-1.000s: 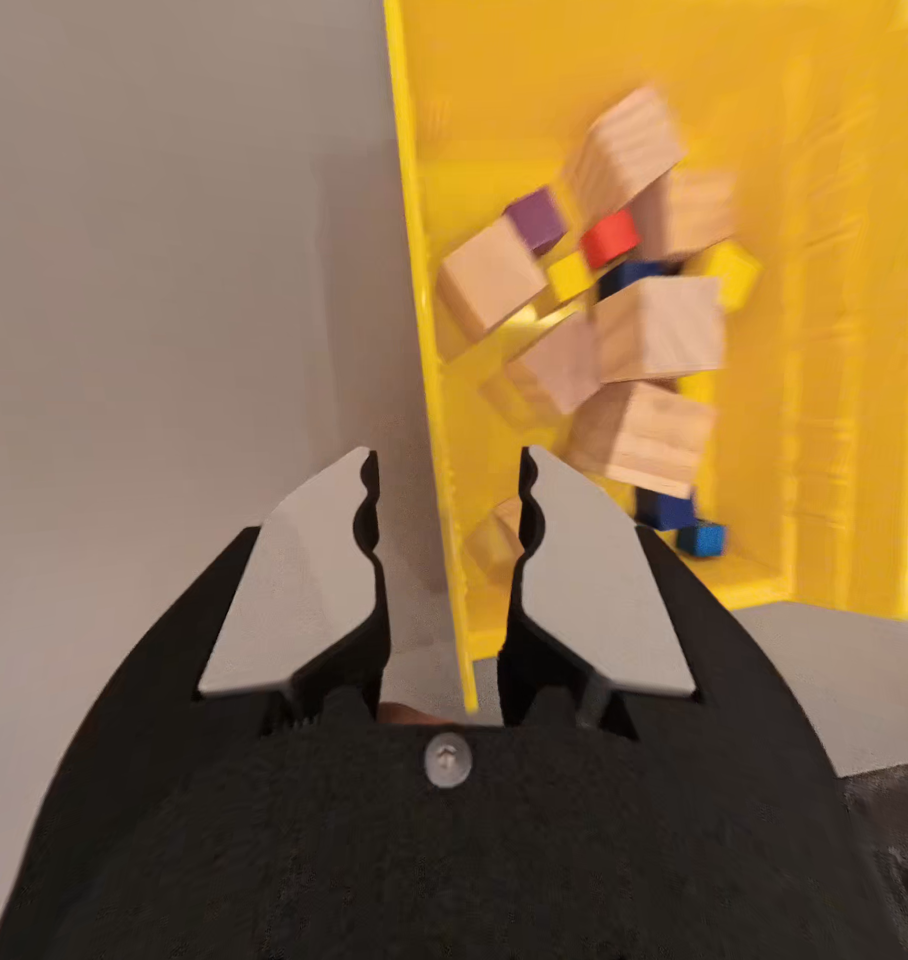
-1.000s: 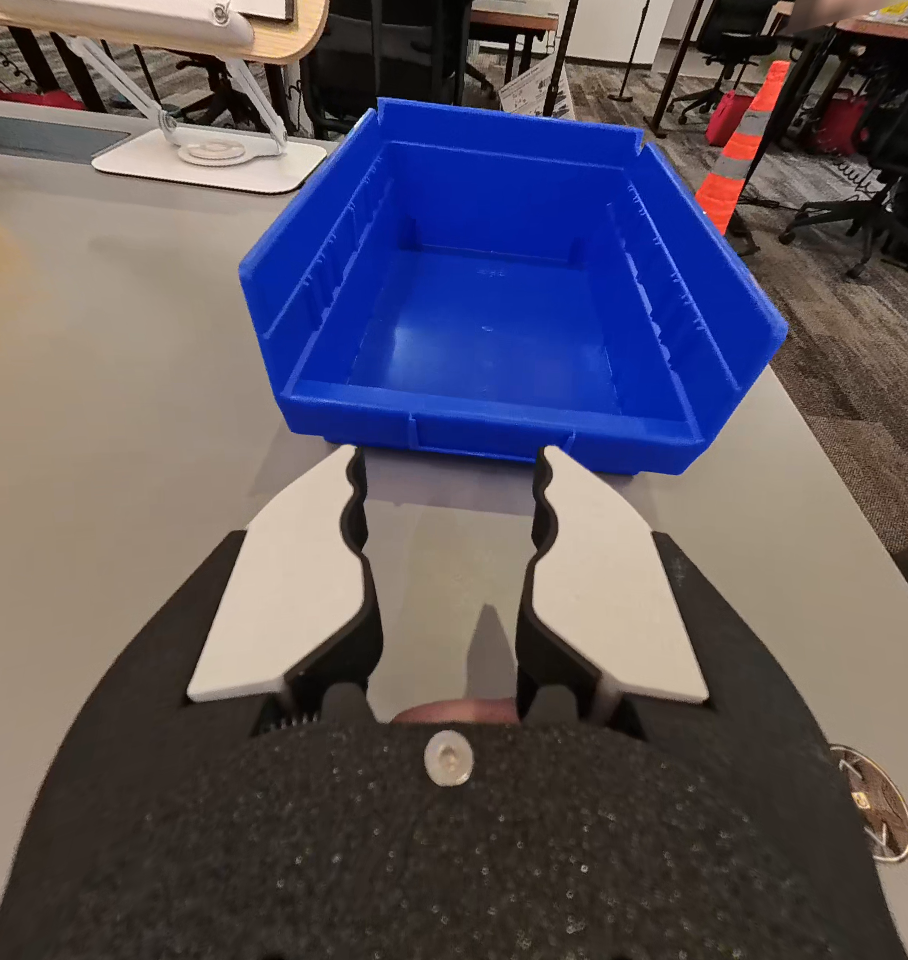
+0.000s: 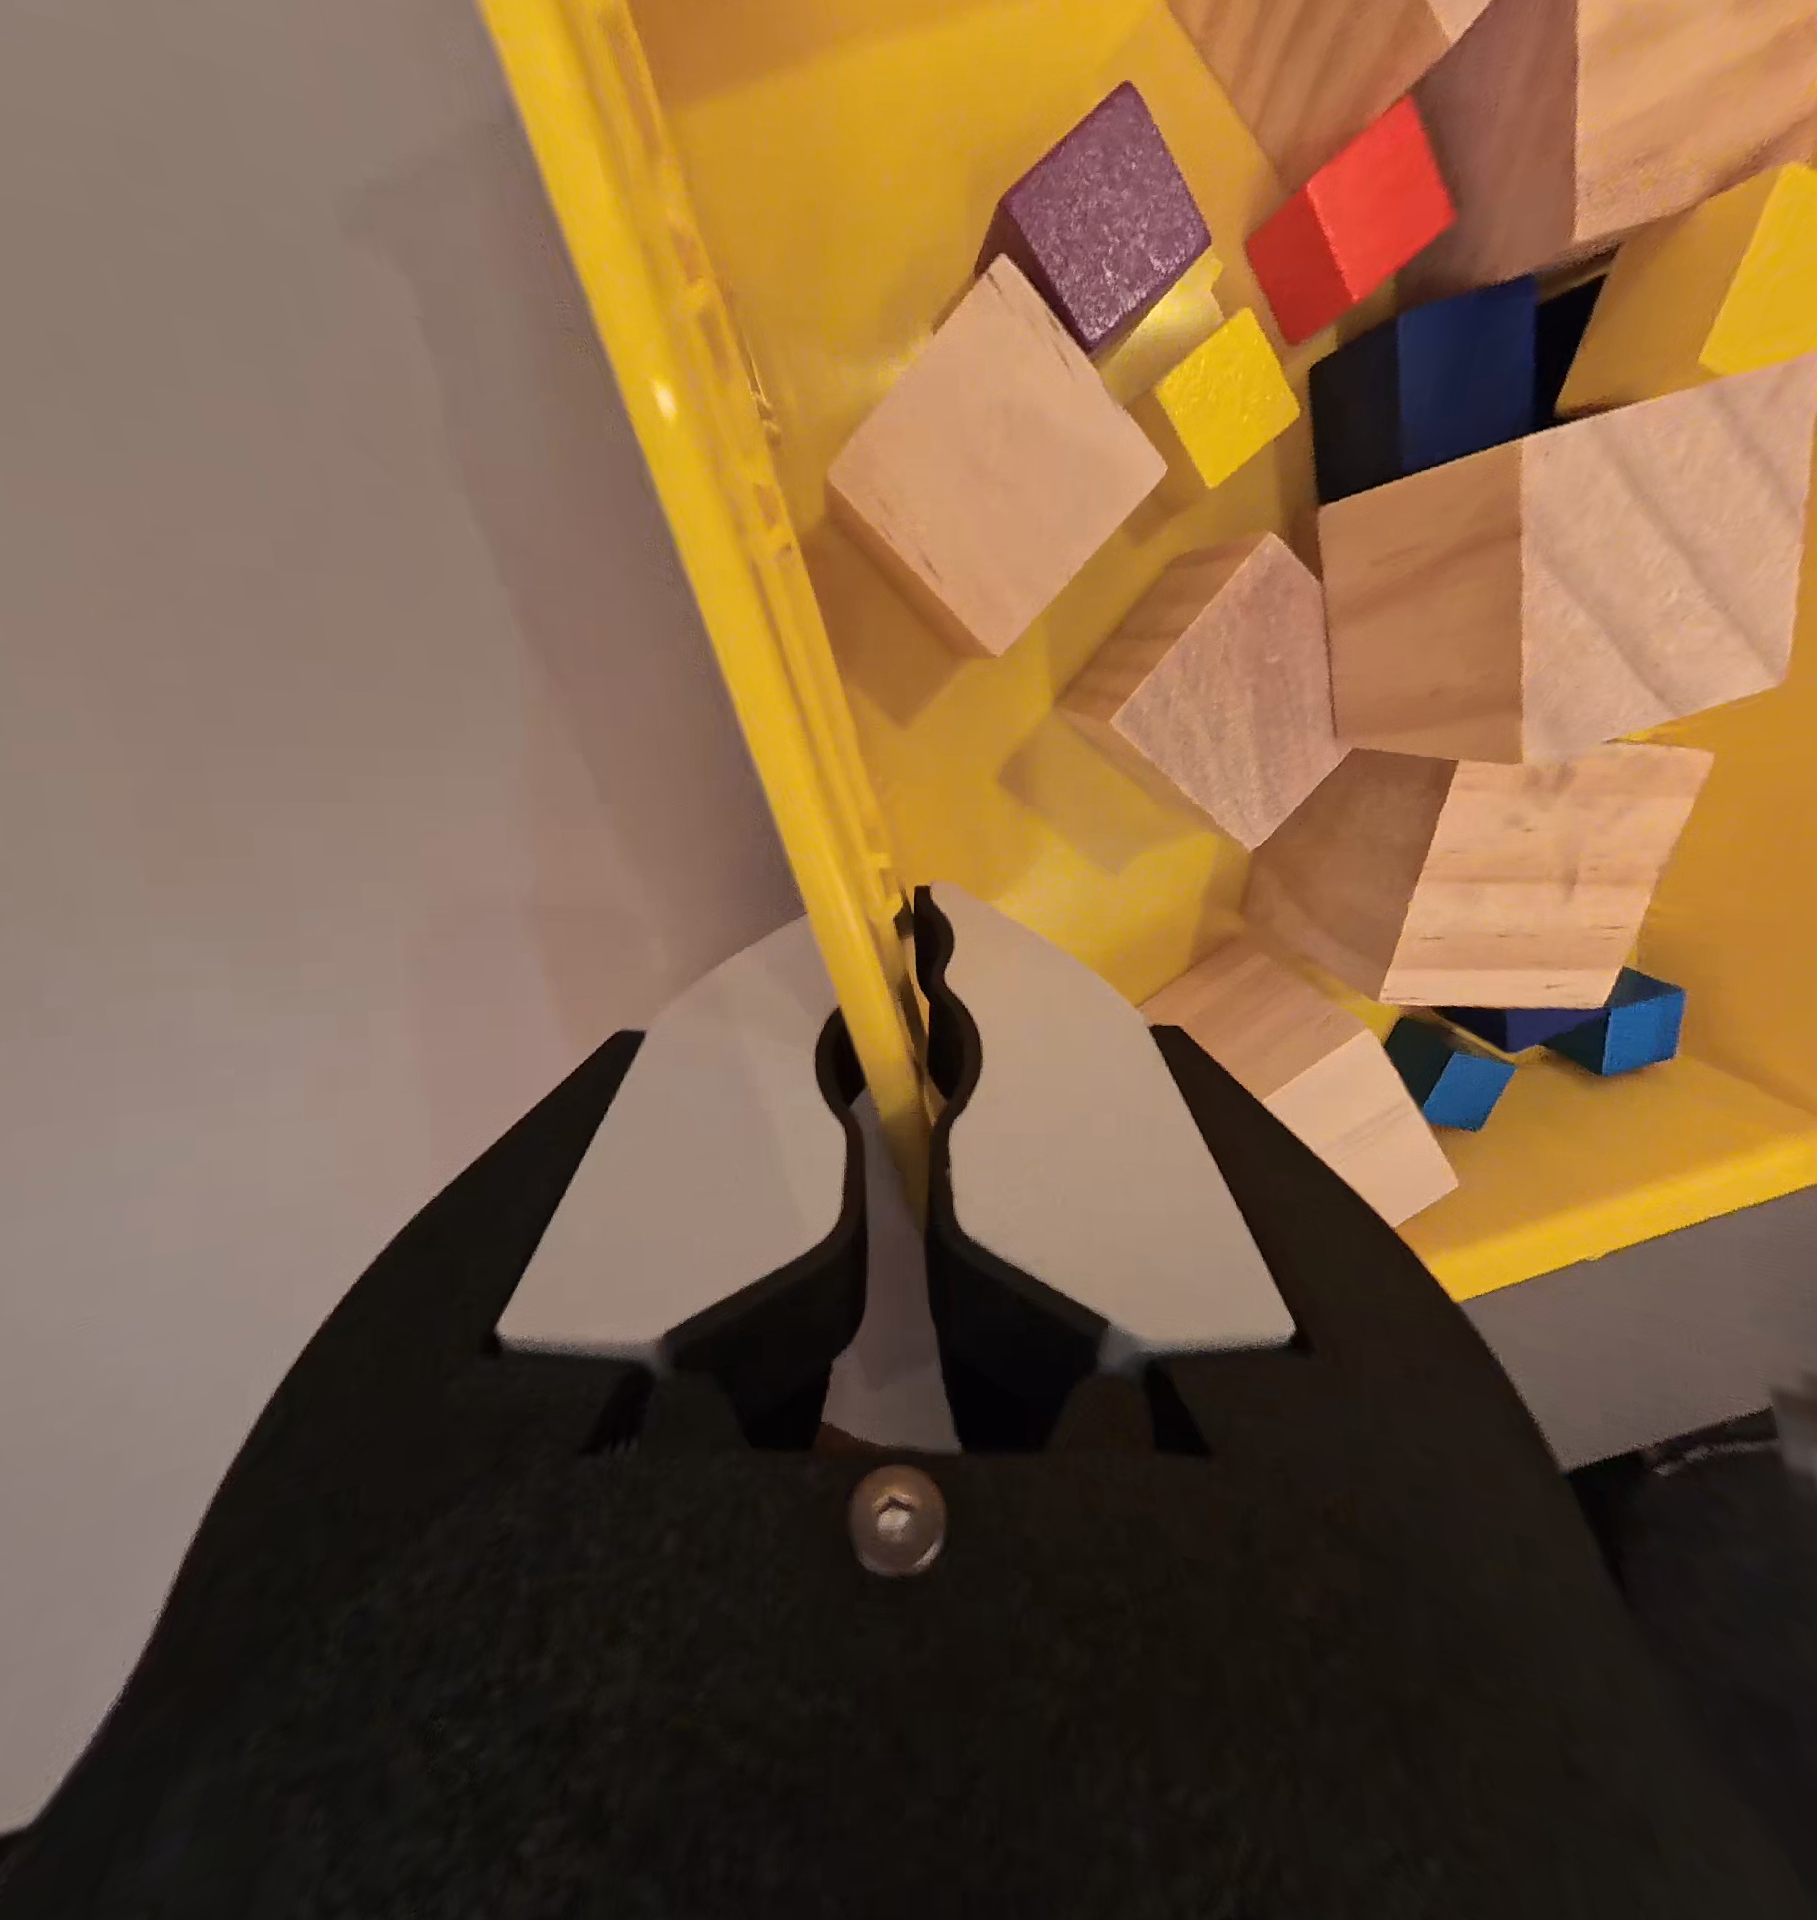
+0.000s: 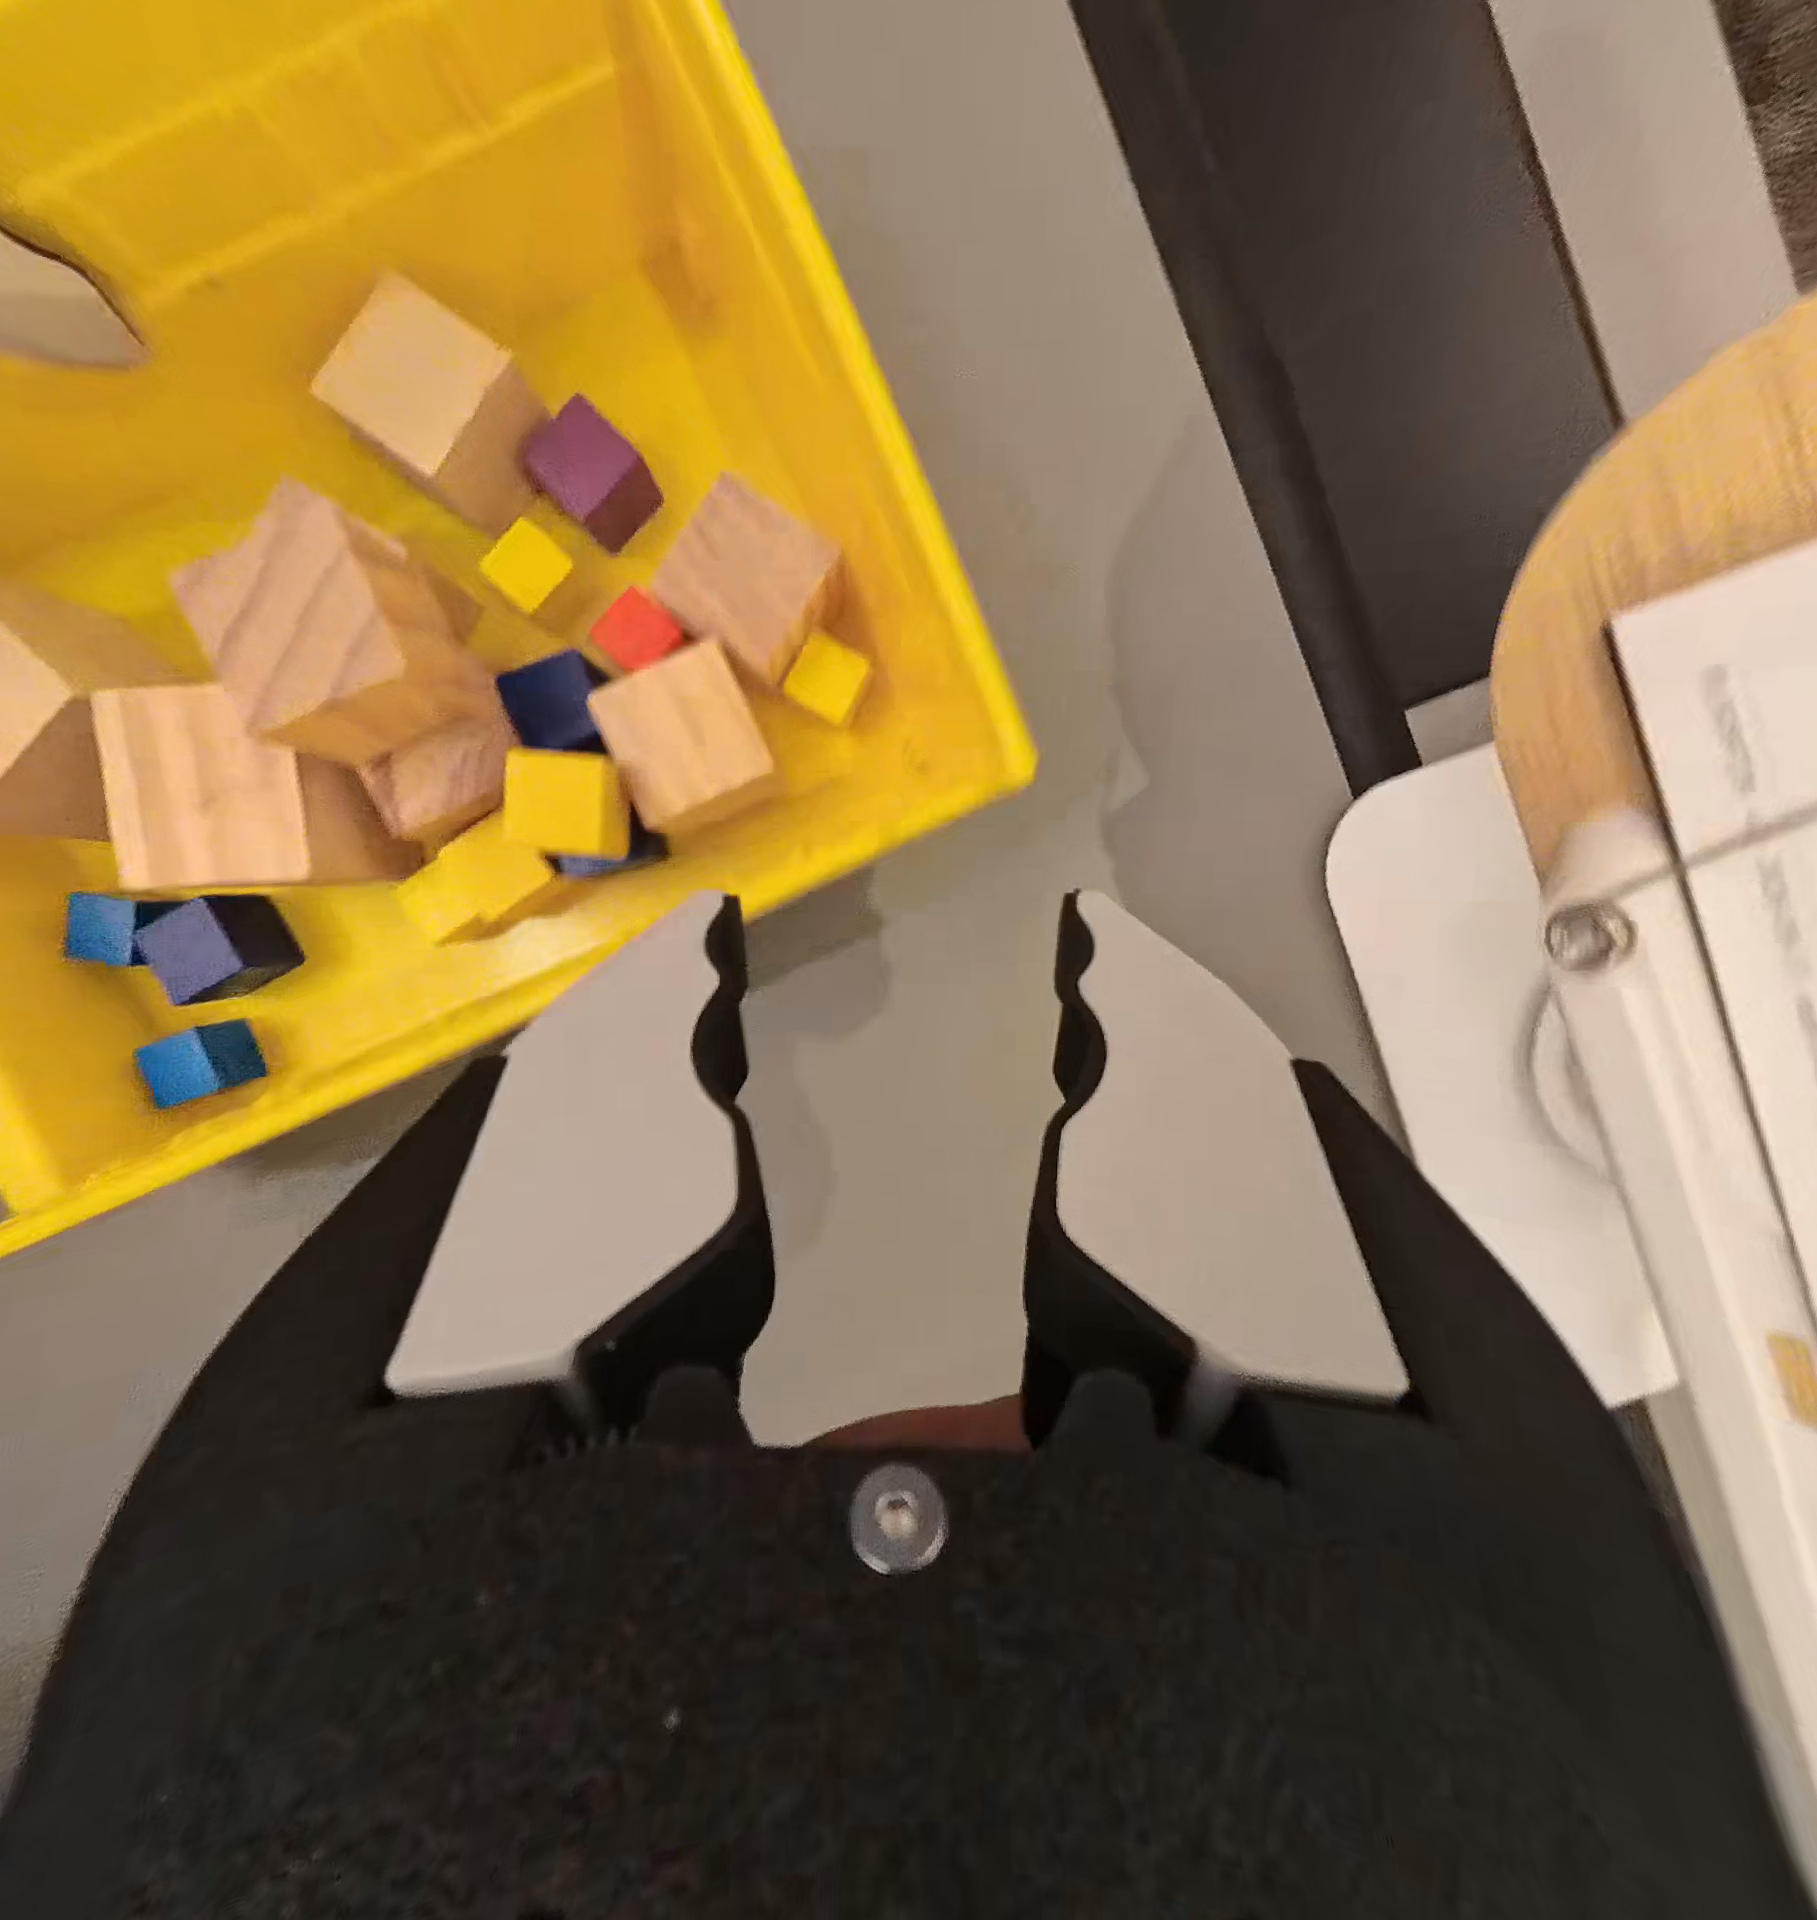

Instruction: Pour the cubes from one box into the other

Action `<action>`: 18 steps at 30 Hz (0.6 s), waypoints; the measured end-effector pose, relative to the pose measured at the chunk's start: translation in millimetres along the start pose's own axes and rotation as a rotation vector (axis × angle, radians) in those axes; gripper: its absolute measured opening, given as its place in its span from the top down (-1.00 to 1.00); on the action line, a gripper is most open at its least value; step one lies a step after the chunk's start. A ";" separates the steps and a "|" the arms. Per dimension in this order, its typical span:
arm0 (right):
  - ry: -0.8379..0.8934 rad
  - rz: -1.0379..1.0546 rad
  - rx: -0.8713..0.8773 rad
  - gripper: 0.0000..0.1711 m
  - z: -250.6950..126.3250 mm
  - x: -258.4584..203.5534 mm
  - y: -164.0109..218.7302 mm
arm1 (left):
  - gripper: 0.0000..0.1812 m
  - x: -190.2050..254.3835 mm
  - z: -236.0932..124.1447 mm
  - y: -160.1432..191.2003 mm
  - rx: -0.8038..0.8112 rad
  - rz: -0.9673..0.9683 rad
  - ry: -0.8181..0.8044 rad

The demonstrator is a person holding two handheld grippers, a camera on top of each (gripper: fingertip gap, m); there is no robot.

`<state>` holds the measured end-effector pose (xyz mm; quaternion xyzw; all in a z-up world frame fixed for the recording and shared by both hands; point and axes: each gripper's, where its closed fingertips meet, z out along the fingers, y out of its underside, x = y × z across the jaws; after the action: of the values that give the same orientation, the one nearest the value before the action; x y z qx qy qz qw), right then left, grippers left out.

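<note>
Pinching the side wall of the yellow box (image 3: 842,862) between the left gripper (image 3: 888,997) fingers, with wooden and coloured cubes (image 3: 1423,582) lying piled inside. Holding the right gripper (image 4: 899,935) fingers spread over the bare grey surface (image 4: 997,416), just beside the box's corner, gripping nothing.

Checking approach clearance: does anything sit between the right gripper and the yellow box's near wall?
Nothing visible does. The open right gripper faces bare table just off the yellow box; the left gripper already clamps another wall.
</note>
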<state>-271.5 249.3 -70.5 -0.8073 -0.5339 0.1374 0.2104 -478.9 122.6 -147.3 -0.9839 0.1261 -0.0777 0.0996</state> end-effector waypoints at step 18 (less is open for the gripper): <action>-0.194 -0.158 -0.532 0.97 24.0 -18.8 76.1 | 0.95 48.4 5.1 -4.1 -0.012 0.170 0.050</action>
<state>-228.4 210.7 -128.6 -0.7733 -0.6299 0.0522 -0.0506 -430.7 114.6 -145.1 -0.9680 0.2119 -0.0926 0.0971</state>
